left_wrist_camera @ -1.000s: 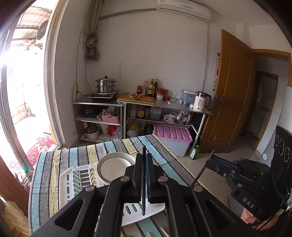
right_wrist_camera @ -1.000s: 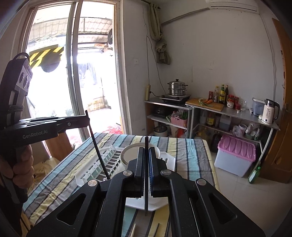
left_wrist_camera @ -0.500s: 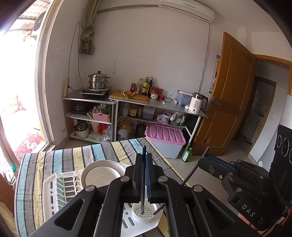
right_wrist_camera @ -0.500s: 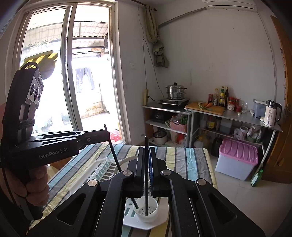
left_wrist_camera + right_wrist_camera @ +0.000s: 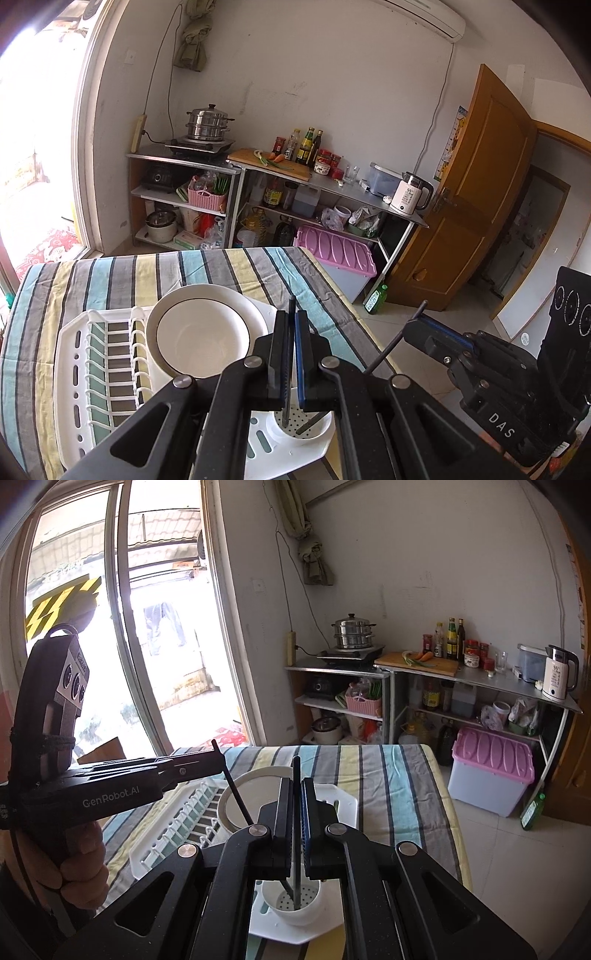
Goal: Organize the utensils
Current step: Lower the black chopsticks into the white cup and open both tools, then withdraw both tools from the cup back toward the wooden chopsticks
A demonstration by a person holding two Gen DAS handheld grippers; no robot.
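Both chopsticks' (image 5: 290, 354) lower tips hide inside the utensil cup (image 5: 291, 904).

dish rack (image 5: 74, 369) front hidden, bottle labels (image 5: 306, 146) unreadable

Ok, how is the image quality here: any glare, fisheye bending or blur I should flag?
Left wrist view: the window at the left edge is blown out white, and the door bows from fisheye distortion. Right wrist view: the sliding glass door is overexposed and its frames curve. The dish rack and cup are sharp in both views, with no motion blur.
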